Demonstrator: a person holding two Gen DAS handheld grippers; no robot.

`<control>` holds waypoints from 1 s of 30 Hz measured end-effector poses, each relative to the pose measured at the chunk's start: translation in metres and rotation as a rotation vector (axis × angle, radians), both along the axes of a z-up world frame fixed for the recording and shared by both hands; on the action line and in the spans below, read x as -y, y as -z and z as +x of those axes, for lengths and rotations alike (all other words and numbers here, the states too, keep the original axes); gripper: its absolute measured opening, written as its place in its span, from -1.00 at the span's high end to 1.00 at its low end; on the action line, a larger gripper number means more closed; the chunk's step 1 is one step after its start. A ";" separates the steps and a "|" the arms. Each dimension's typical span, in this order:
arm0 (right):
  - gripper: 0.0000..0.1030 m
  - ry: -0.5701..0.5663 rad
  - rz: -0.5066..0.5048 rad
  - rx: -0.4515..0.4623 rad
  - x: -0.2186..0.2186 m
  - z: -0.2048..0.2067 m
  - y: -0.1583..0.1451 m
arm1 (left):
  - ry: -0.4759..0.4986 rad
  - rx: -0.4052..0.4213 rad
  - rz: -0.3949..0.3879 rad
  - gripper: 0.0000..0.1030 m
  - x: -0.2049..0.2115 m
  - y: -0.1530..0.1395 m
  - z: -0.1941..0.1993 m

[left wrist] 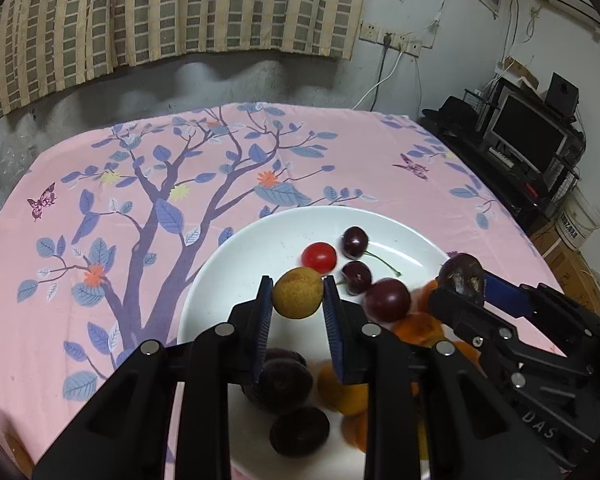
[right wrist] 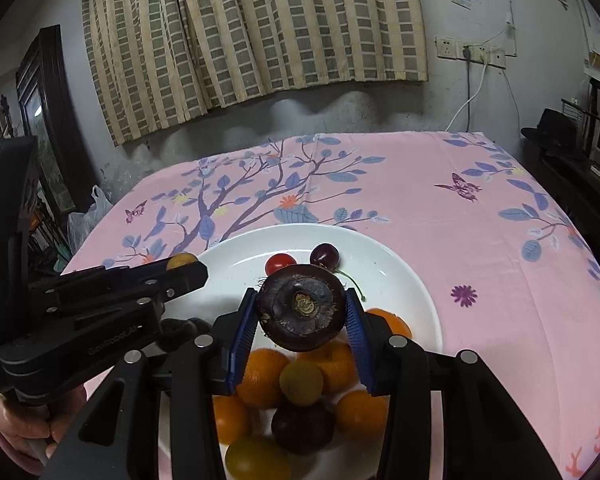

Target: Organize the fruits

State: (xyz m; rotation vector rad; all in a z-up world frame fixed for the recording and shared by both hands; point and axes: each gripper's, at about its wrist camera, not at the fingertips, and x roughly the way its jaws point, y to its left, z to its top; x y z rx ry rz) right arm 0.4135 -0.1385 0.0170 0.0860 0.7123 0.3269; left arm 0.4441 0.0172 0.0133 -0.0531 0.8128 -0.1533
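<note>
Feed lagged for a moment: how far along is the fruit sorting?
Nothing looks sorted yet. The left tool holds a yellow fruit and the right tool a dark purple one, both above the white plate. Cherries, a red tomato and oranges remain there.

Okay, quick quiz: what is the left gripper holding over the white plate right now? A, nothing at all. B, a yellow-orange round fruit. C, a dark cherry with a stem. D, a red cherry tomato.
B: the left gripper is shut on the yellow-orange round fruit, pinched between its blue fingers above the white plate; the red cherry tomato lies on the plate.
</note>
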 end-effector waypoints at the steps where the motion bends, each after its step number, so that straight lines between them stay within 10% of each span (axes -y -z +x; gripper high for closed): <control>1: 0.05 0.000 0.000 0.001 0.000 0.001 0.001 | -0.020 0.002 0.014 0.28 -0.001 0.002 0.001; 10: -0.61 -0.030 -0.050 0.052 -0.005 -0.054 -0.019 | -0.091 0.063 0.070 -0.76 -0.012 -0.016 -0.057; 21: -0.92 -0.060 -0.143 0.090 0.013 -0.177 0.005 | -0.126 0.068 0.070 -0.90 -0.040 -0.007 -0.210; 30: -0.93 -0.069 -0.193 0.061 0.015 -0.200 0.021 | -0.152 0.077 0.119 -0.90 -0.043 0.009 -0.240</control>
